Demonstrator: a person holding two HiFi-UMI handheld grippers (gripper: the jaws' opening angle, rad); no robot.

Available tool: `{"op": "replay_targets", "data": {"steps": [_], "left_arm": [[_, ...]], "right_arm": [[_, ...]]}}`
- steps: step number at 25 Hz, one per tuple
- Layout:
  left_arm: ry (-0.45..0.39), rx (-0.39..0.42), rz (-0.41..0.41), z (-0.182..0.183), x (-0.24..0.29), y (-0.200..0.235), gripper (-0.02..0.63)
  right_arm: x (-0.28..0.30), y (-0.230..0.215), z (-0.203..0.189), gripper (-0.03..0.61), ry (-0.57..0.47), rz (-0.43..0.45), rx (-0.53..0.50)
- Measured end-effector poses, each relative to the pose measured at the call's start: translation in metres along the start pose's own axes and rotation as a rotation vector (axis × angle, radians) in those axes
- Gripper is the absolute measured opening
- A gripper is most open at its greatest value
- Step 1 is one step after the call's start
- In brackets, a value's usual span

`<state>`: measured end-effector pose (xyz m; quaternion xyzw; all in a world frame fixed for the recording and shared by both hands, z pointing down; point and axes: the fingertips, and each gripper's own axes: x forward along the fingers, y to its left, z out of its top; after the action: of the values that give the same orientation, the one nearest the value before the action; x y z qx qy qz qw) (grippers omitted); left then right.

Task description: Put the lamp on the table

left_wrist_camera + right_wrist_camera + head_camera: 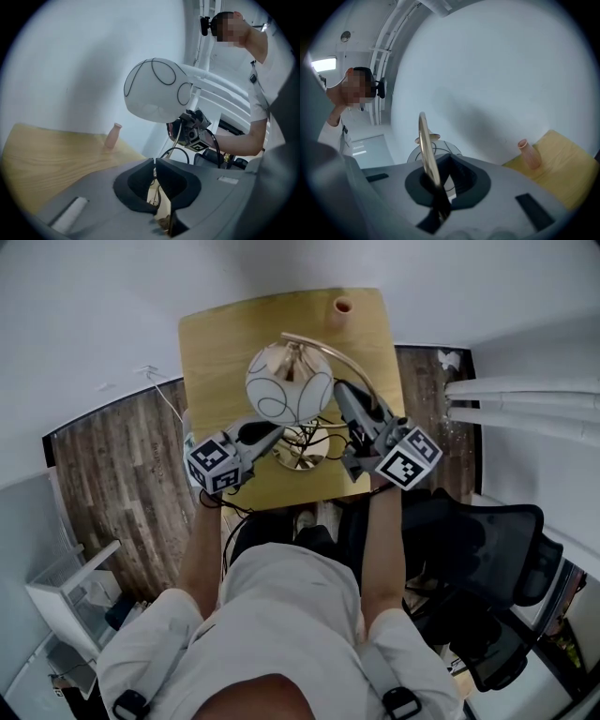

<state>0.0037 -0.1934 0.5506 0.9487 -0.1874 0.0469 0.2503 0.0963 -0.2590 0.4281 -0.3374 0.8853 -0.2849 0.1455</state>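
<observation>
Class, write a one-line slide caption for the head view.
Seen from above, the left tool and right tool grip a globe-shaded lamp over the wooden table, pink vase behind.

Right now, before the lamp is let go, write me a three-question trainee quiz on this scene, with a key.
1. True or false: the pink vase lies on its side on the table.
2. What do the right tongs grip? A the vase; B the brass arm of the lamp; C the table edge.
3. Fill in: the lamp's white shade is shaped like a ____.
Key: 1 false, it stands upright; 2 B; 3 globe.
</observation>
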Motion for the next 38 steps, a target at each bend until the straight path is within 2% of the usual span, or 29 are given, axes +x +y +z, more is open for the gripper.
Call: {"op": "replay_targets", "data": {"steps": [2, 13, 16, 38], "left_arm": [[-0.007, 0.016, -0.008, 0.005, -0.001, -0.008, 0.0], [-0.074, 0.093, -0.089, 0.049, -0.006, -0.067, 0.0], [-0.055, 0.118, -0.095, 0.05, -0.004, -0.079, -0.002], [-0.047, 0.115, -0.094, 0.033, -0.014, -0.123, -0.002]], "right_arm": [[-0.001, 0.001, -0.001, -0.002, 0.002, 0.002, -0.003], [-0.01, 0.007, -0.005, -0.002, 0.008, -0.001, -0.023], [-0.014, 0.007, -0.006, -0.002, 0.008, -0.002, -0.027], [-0.027, 0.02, -0.017, 0.0, 0.016, 0.0, -0.084]]}}
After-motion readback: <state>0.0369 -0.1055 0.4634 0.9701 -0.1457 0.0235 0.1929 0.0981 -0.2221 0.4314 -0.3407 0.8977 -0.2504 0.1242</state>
